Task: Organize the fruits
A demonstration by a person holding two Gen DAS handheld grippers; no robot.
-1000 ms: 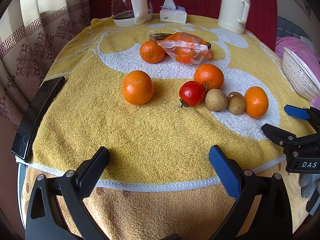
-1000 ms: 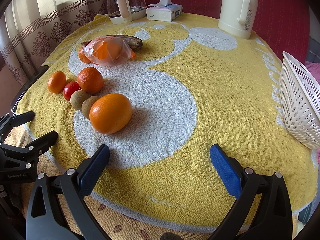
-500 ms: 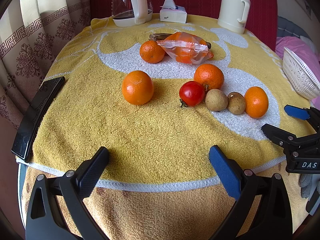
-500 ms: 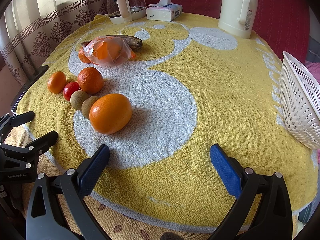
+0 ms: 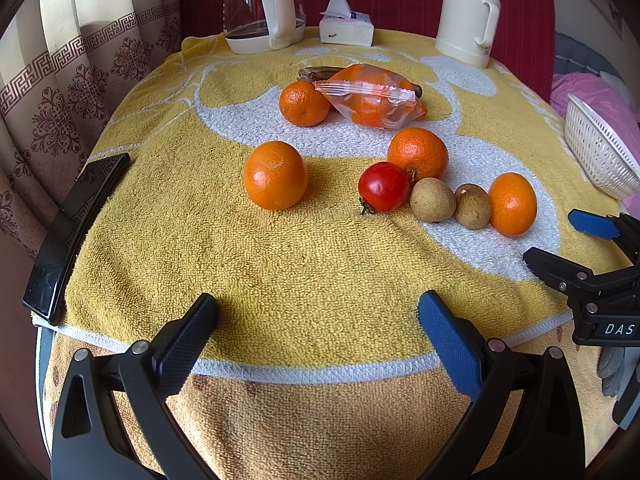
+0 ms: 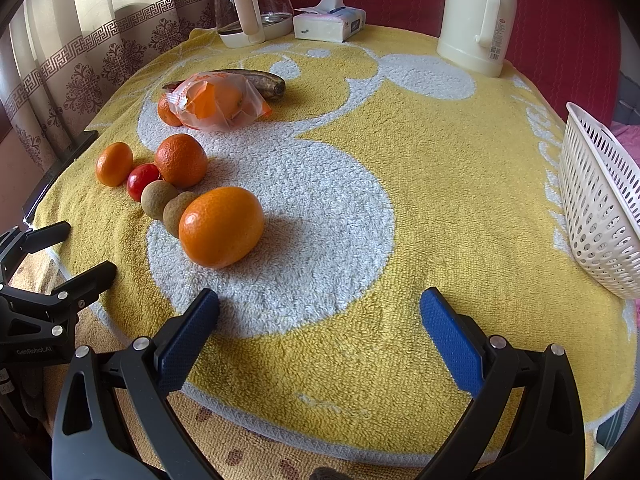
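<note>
Two tongs (image 5: 318, 338) (image 6: 319, 334) agape, basket (image 6: 600, 208) cut off, banana (image 5: 316, 73) half hidden

Each hand-held gripper (image 5: 318, 336) (image 6: 319, 334) has black triangular-cutout finger arms with silver screws and textured blue pads (image 5: 448, 342), the right one marked "DAS", the left "GenRobot.AI".

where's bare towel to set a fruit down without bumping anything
Widest bare towel: between the near orange, the flask and the basket. Also free just ahead of the left tongs. Crowded around the tomato cluster and the bag.
</note>
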